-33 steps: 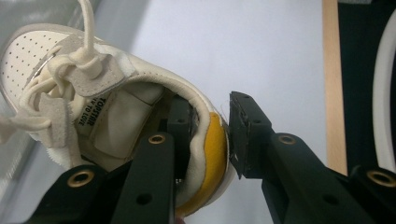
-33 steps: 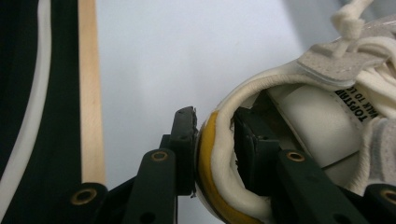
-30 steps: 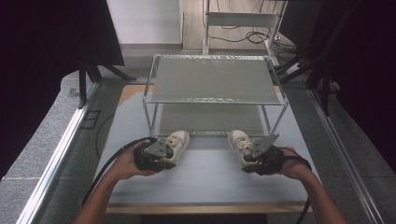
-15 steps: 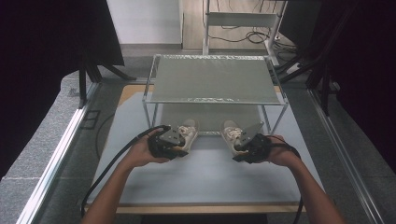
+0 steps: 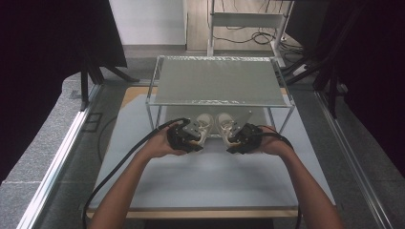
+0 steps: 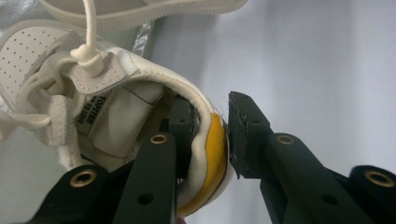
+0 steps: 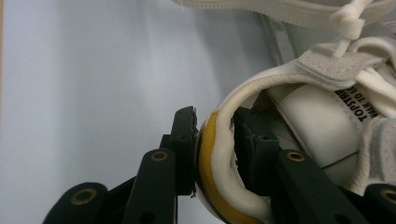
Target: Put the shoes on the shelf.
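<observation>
A pair of white sneakers with yellow heel tabs sits side by side on the pale mat, toes under the wire rack. My left gripper (image 5: 192, 136) is shut on the heel collar of the left sneaker (image 5: 204, 125). In the left gripper view one jaw sits inside the left sneaker (image 6: 116, 112) and the other presses the yellow tab, the gripper (image 6: 212, 121) pinching the rim. My right gripper (image 5: 235, 137) holds the right sneaker (image 5: 224, 124) the same way. In the right gripper view the gripper (image 7: 215, 128) clamps the padded heel rim of the right sneaker (image 7: 322, 116).
A metal rack with a mesh shelf (image 5: 219, 81) stands at the far half of the mat (image 5: 210, 176), its thin legs left and right of the sneakers. Black cables trail from both grippers toward the table's front. Aluminium rails run along both table sides.
Both hands have pushed forward, away from the person. The two sneakers have gone with them, closer together and in under the shelf's front edge.
</observation>
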